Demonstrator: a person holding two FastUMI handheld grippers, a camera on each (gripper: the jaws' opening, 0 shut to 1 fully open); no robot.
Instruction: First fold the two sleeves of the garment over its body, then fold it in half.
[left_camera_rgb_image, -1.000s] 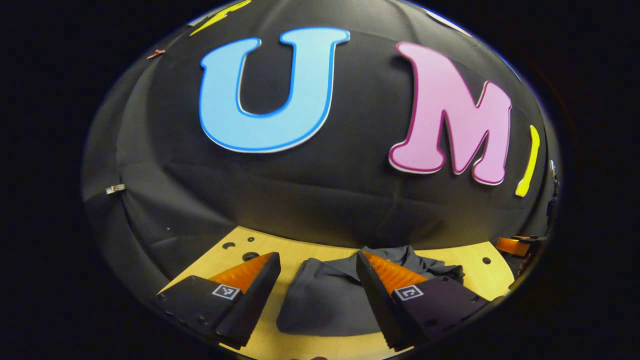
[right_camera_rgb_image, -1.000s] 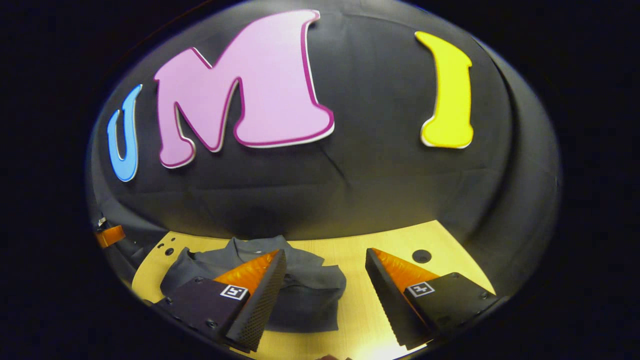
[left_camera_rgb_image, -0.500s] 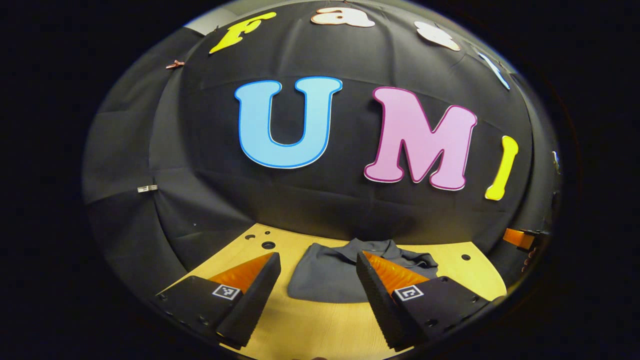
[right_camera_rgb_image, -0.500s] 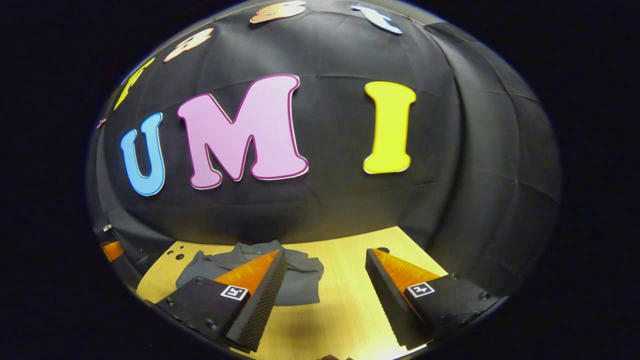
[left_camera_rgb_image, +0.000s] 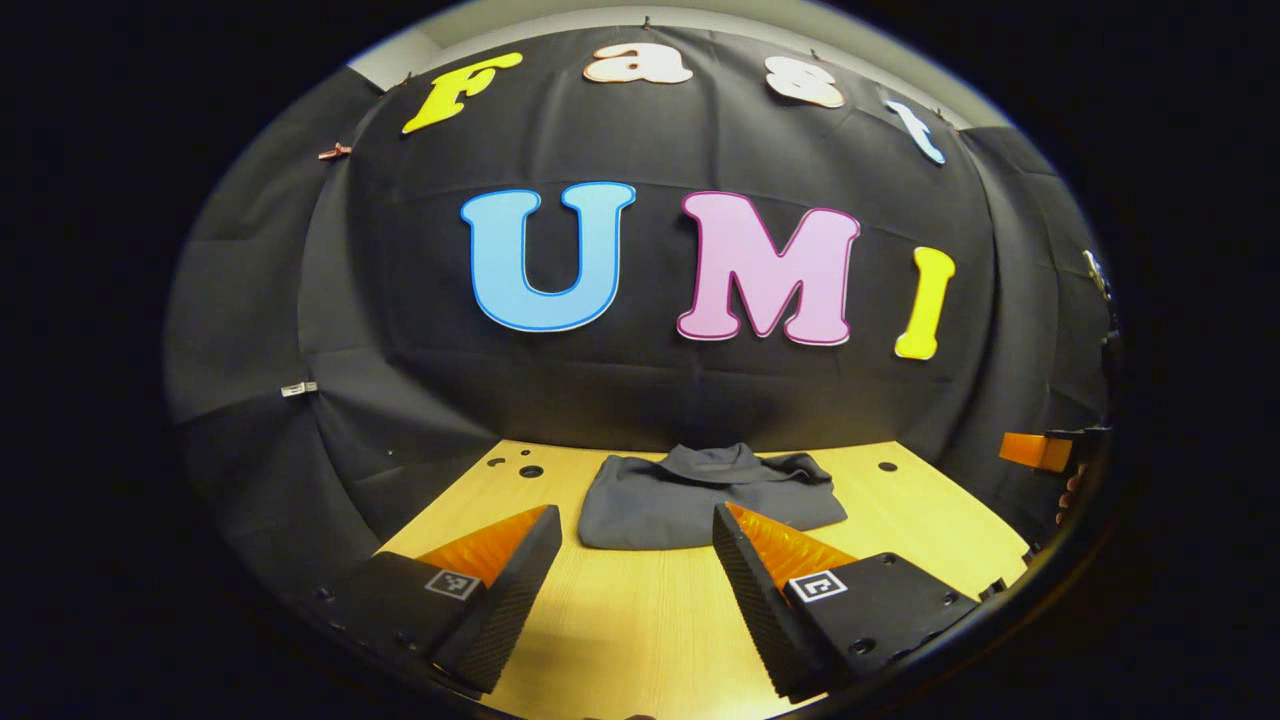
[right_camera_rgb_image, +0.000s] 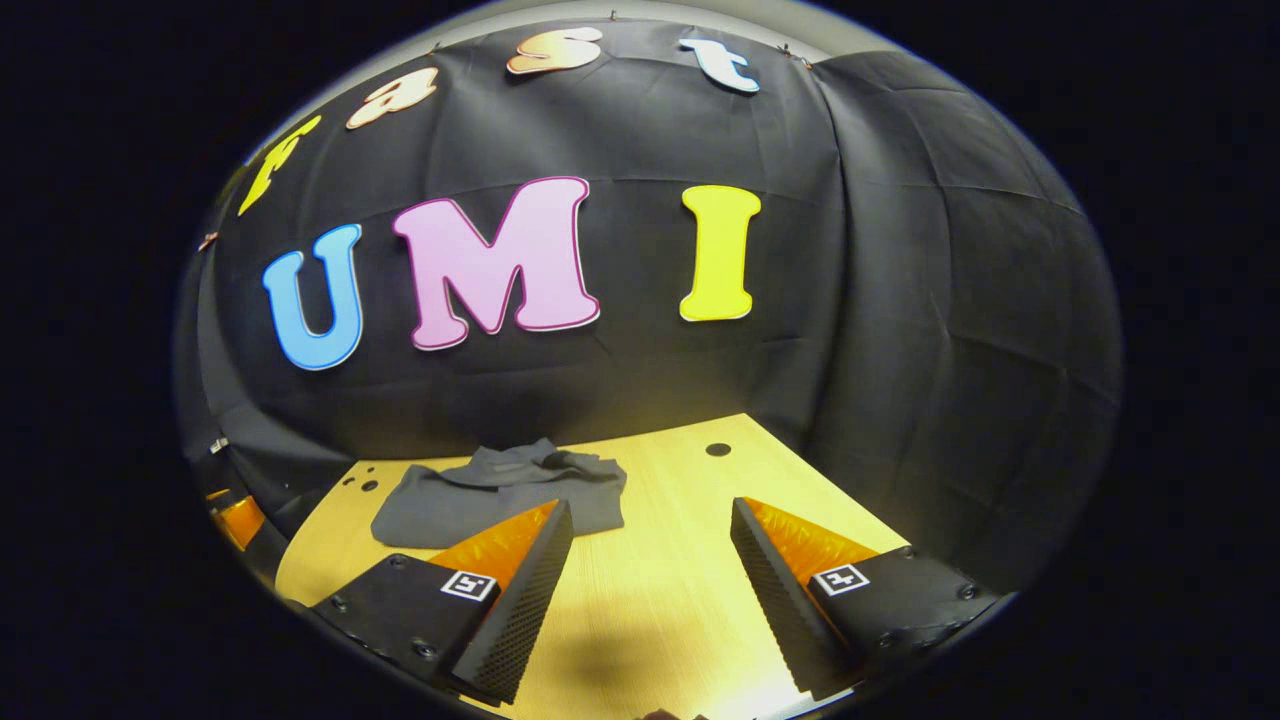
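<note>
The grey collared shirt (left_camera_rgb_image: 700, 495) lies at the far side of the wooden table (left_camera_rgb_image: 650, 620), close to the black cloth wall, and it is already a compact bundle: no sleeve sticks out to either side, the near edge is a straight fold line, and the collar sits on top toward the wall. In the right gripper view the same shirt (right_camera_rgb_image: 500, 495) shows as a low, slightly lumpy rectangle, its right end a little rumpled.

The left gripper (left_camera_rgb_image: 635, 560) hangs over bare wood on the near side of the shirt, jaws spread wide with nothing between them. The right gripper (right_camera_rgb_image: 650, 560) is likewise gaping and empty, over the table just to the right of the shirt and short of it. Neither touches the cloth. At the right rim of the left gripper view, part of the right gripper and a bit of the hand holding it can be seen.

From how the shirt lies, I'd judge both sleeve folds and the half fold done, so this looks like the close of the task. What is left, if anything, is a tidy-up: the rumpled right end could be smoothed. Otherwise the grippers need only keep clear so the fold isn't dragged open.
</note>
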